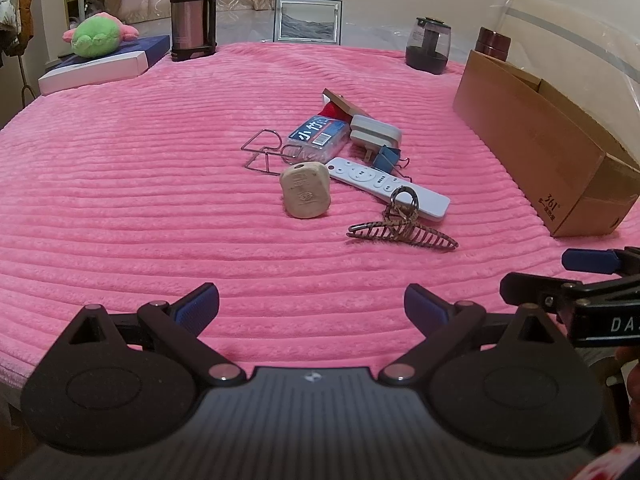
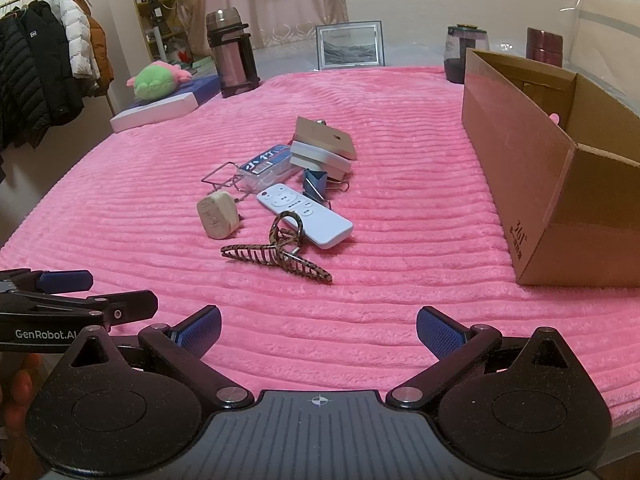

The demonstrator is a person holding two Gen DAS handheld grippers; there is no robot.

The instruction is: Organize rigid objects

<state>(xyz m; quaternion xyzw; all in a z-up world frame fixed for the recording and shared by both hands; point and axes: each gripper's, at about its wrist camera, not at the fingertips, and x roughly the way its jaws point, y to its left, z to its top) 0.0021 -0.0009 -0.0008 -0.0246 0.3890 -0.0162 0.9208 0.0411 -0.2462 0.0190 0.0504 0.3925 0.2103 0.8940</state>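
A lived-in home room: behind the pink blanket [image 2: 360, 120] hang curtains [image 2: 276, 0], with a coat rack [image 2: 44, 56] and cluttered bookshelf [image 2: 152, 4] to its left

The left hand-held gripper [image 1: 311, 307] hovered low with its blue-padded fingers [image 1: 199, 305] spread wide and nothing between them. The right hand-held gripper [image 2: 319, 330] sat just beside it at about the same height, jaws likewise wide apart and empty. A fingertip [image 2: 17, 394] showed beneath the left tool's body.

Clutter mid-blanket [image 2: 160, 208] – box [image 2: 560, 184] to right, hair clip [image 2: 276, 258] nearest.
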